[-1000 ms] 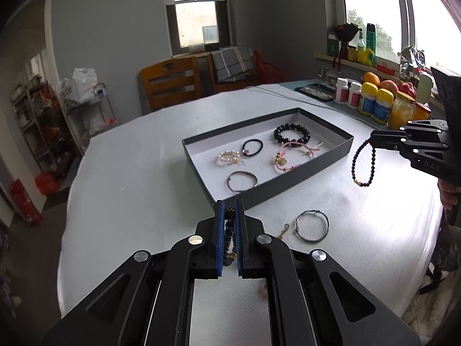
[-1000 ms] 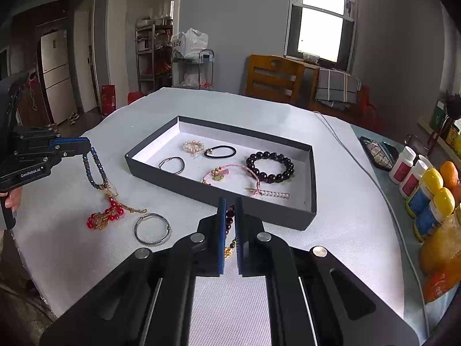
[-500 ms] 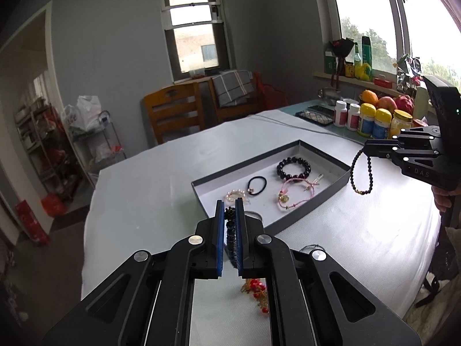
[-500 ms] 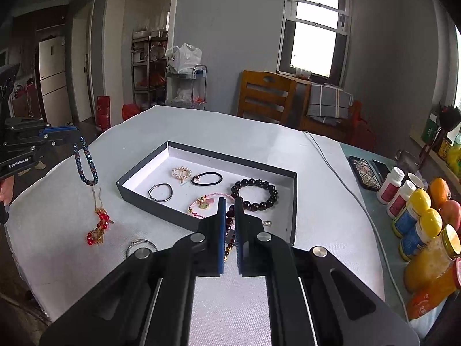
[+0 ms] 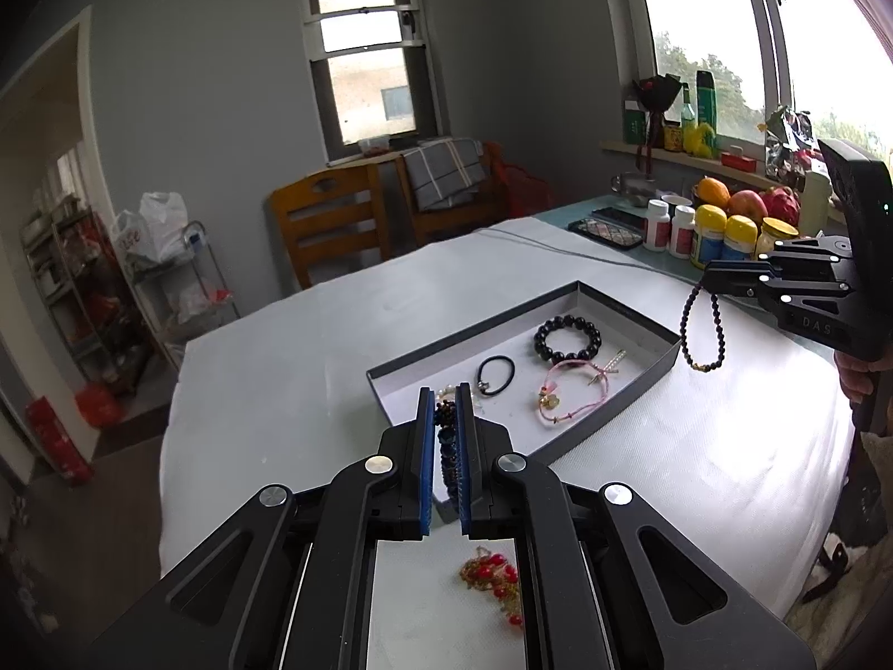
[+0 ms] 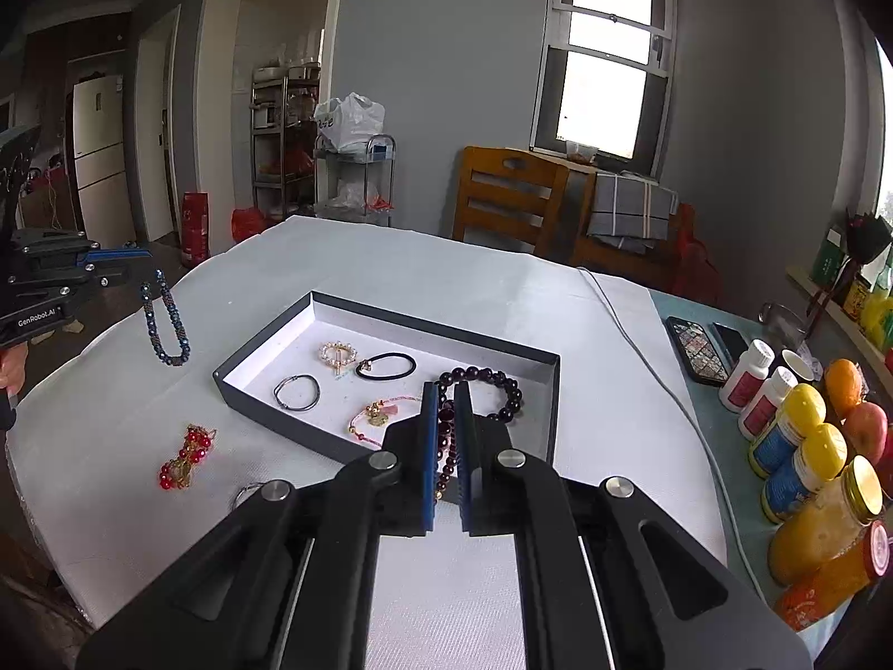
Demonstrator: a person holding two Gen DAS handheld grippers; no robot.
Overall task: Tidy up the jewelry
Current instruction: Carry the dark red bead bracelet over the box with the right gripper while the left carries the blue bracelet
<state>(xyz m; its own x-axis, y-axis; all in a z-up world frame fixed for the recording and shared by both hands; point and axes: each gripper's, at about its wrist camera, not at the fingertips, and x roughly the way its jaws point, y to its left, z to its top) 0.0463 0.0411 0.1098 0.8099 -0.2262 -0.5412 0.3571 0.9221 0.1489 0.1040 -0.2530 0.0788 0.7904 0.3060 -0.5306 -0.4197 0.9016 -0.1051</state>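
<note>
Left wrist view: left hand-held gripper (image 5: 445, 419) clamps a blue beaded bracelet (image 6: 166, 324), hanging above the table (image 5: 290, 368) left of the tray (image 6: 251, 391). Right hand-held gripper (image 6: 445, 419) pinches a dark red beaded bracelet (image 5: 702, 332) at the tray's right. Red bead ornament (image 6: 185, 456) lies on the table before the tray. Inside the tray: silver bangle (image 6: 296, 392), pink cord bracelet (image 5: 572, 391), hair tie (image 5: 495, 374), black bead bracelet (image 5: 567, 338).
</note>
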